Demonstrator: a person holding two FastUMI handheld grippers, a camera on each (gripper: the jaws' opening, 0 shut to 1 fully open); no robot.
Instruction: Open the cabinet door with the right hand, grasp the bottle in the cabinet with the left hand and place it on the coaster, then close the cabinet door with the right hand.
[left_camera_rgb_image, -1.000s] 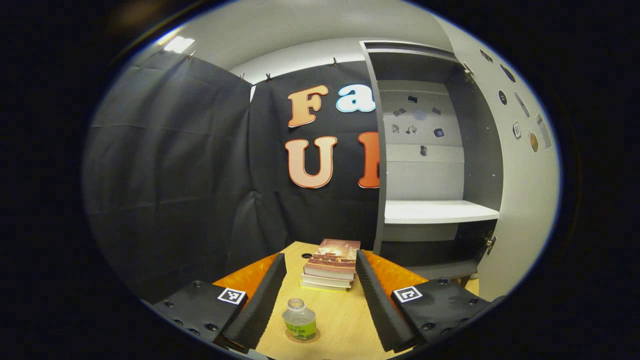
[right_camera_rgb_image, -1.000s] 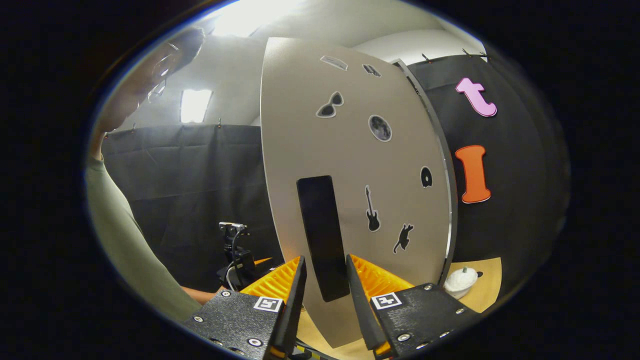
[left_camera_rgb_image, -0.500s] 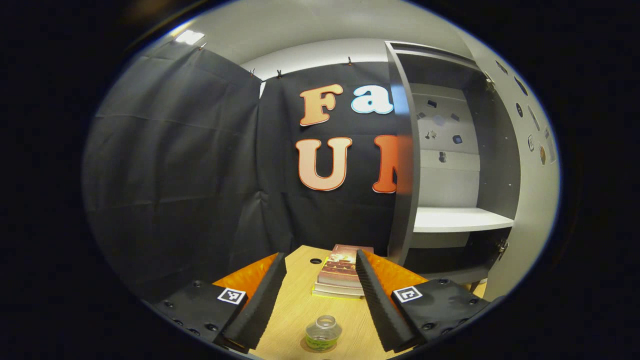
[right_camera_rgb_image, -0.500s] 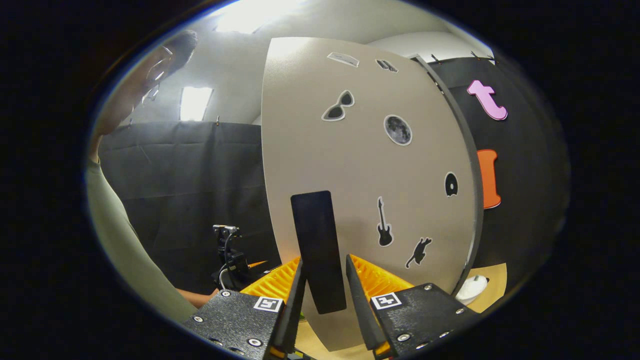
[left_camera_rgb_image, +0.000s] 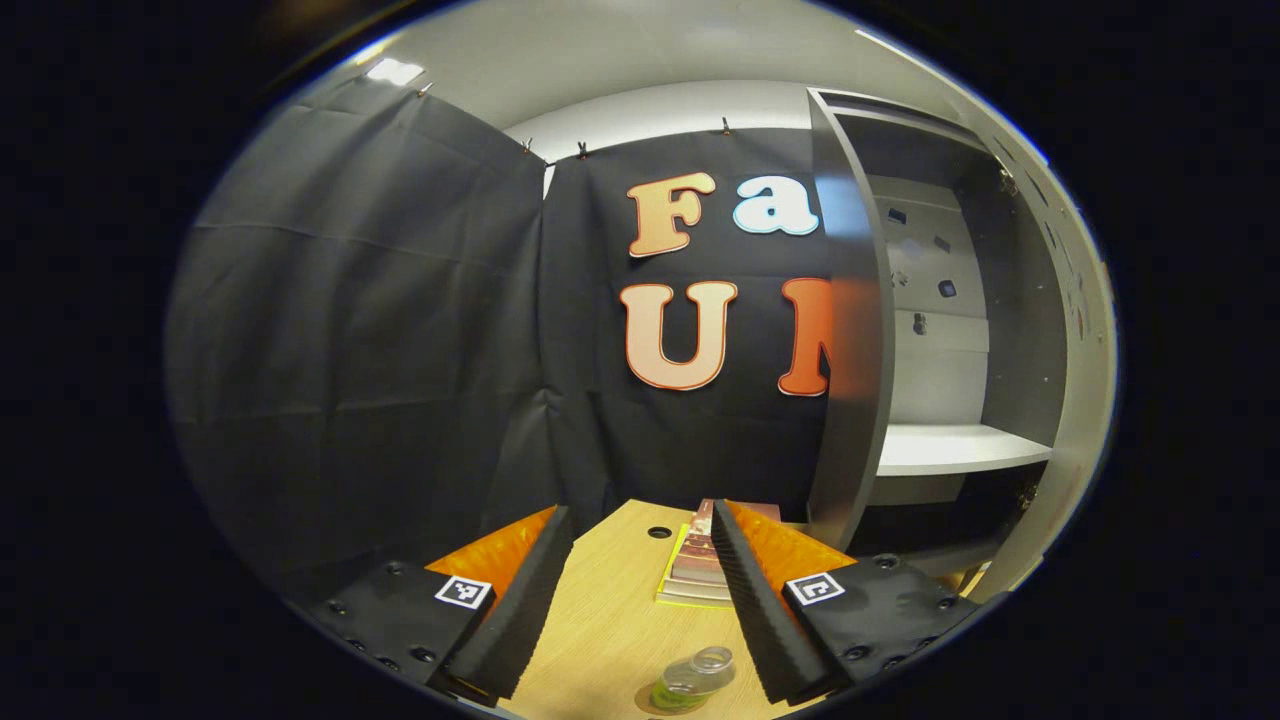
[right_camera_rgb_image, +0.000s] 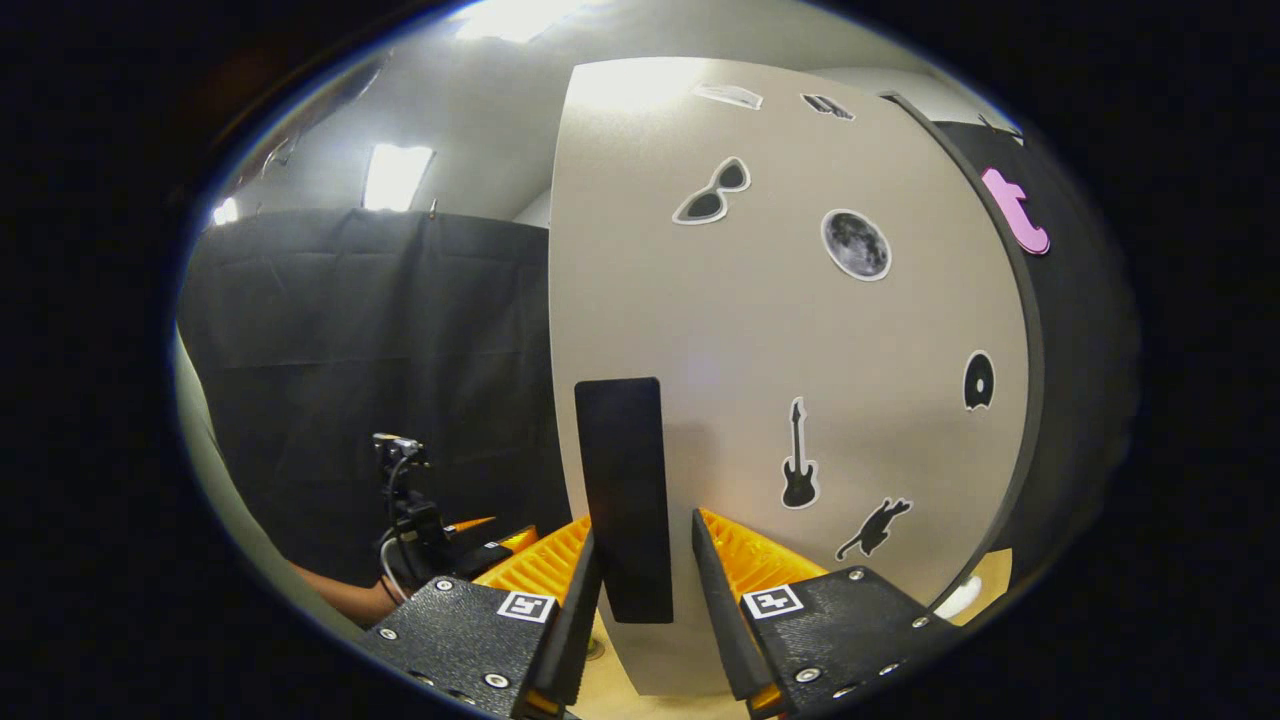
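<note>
One bottle (left_camera_rgb_image: 695, 678) at 6 o'clock between my spread left tongs (left_camera_rgb_image: 634, 592); right tongs (right_camera_rgb_image: 641, 596) straddle the one door (right_camera_rgb_image: 790, 330) handle (right_camera_rgb_image: 624, 497), grip uncertain.

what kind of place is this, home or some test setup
Likely a staged test booth, not a home: black cloth walls clipped up around a light wooden table, and a grey cabinet whose sticker-covered beige door the right claw straddles by its black handle.

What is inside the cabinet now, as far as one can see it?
In the left gripper view, the cabinet holds a bare white shelf and small stickers on its back wall. Below the shelf is dark, and the cabinet door and side panel cover part.
</note>
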